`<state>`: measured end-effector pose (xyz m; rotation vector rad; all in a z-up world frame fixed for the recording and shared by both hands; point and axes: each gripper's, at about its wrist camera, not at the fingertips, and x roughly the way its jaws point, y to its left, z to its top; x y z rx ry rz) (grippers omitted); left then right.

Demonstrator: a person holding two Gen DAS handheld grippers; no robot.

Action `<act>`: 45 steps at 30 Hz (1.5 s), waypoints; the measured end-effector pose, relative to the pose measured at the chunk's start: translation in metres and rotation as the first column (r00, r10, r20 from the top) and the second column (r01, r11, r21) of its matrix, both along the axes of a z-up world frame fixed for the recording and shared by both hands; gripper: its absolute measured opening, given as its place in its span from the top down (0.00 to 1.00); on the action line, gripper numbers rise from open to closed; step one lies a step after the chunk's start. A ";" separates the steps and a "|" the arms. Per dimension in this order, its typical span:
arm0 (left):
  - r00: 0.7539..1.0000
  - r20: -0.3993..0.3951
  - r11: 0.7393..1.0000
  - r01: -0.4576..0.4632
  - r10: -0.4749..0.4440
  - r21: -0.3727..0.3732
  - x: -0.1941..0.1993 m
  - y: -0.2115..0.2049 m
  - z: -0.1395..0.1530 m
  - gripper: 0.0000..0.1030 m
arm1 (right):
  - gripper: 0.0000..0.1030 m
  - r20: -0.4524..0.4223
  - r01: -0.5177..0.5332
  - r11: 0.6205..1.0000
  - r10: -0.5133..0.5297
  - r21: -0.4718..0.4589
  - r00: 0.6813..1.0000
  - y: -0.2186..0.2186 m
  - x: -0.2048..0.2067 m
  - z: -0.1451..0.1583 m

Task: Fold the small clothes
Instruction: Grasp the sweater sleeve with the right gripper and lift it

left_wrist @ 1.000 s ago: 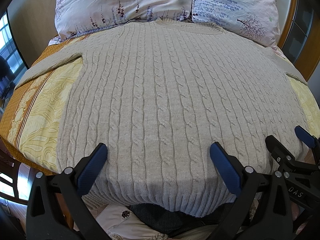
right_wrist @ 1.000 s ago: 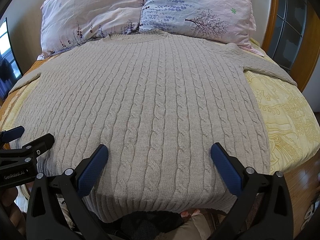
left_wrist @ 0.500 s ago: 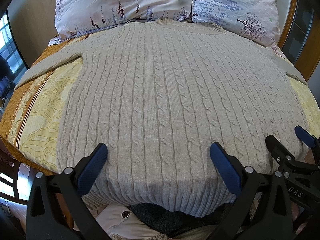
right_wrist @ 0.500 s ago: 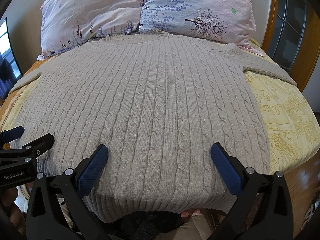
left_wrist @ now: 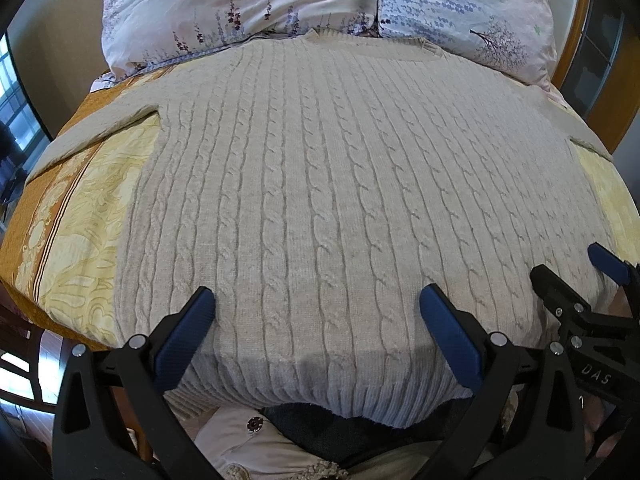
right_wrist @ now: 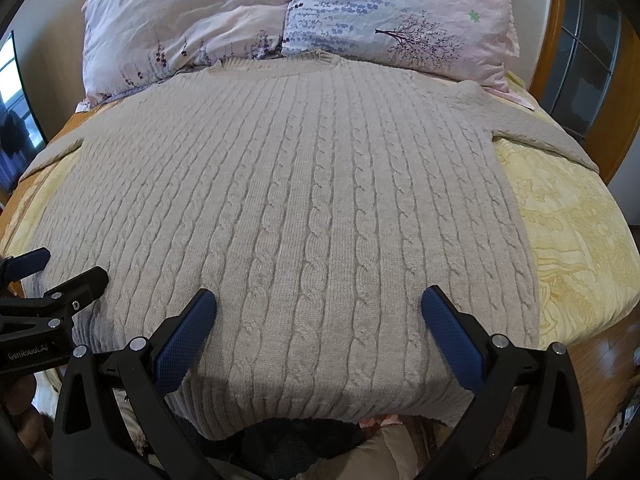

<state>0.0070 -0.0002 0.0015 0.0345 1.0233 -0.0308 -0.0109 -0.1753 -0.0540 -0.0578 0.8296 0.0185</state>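
A beige cable-knit sweater [left_wrist: 320, 184] lies flat on the bed, collar toward the pillows, sleeves spread to both sides; it fills the right wrist view [right_wrist: 304, 200] too. My left gripper [left_wrist: 316, 308] is open and empty, hovering over the left part of the ribbed hem. My right gripper [right_wrist: 318, 312] is open and empty over the right part of the hem. The right gripper also shows at the left wrist view's right edge [left_wrist: 572, 268], and the left gripper at the right wrist view's left edge [right_wrist: 60, 268].
Two floral pillows [right_wrist: 280, 20] lie at the head of the bed. A yellow patterned bedspread [right_wrist: 572, 240] shows on both sides of the sweater. A wooden headboard [right_wrist: 556, 20] stands at the right. Wood floor [right_wrist: 600, 364] lies beyond the bed's right edge.
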 end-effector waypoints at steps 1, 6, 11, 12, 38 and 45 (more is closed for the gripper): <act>1.000 -0.001 1.000 0.005 -0.005 0.001 0.001 0.000 0.000 0.02 | 0.01 0.005 -0.011 1.000 0.011 -0.001 1.000 0.000 0.001 0.001; 0.999 0.021 1.000 0.031 -0.031 0.007 0.002 0.001 0.000 0.02 | 0.01 0.041 -0.111 0.994 0.111 -0.005 0.993 -0.004 0.002 -0.001; 0.996 0.071 0.998 0.058 -0.057 -0.010 0.016 0.005 0.004 0.02 | 0.01 0.052 -0.179 0.984 0.179 0.001 0.982 -0.015 0.015 0.007; 0.994 0.091 0.997 0.067 -0.065 -0.025 0.020 0.007 0.007 0.02 | 0.01 0.061 -0.154 0.988 0.154 0.001 0.986 -0.022 0.022 0.013; 0.966 0.211 0.969 0.185 -0.149 -0.163 0.146 0.023 0.044 0.02 | 0.65 -0.195 0.564 0.494 -0.613 0.662 0.766 -0.338 0.152 0.031; 0.973 0.188 0.963 0.174 -0.136 -0.205 0.166 0.023 0.041 0.02 | 0.85 -0.173 0.560 0.468 -0.642 0.683 0.747 -0.352 0.145 0.023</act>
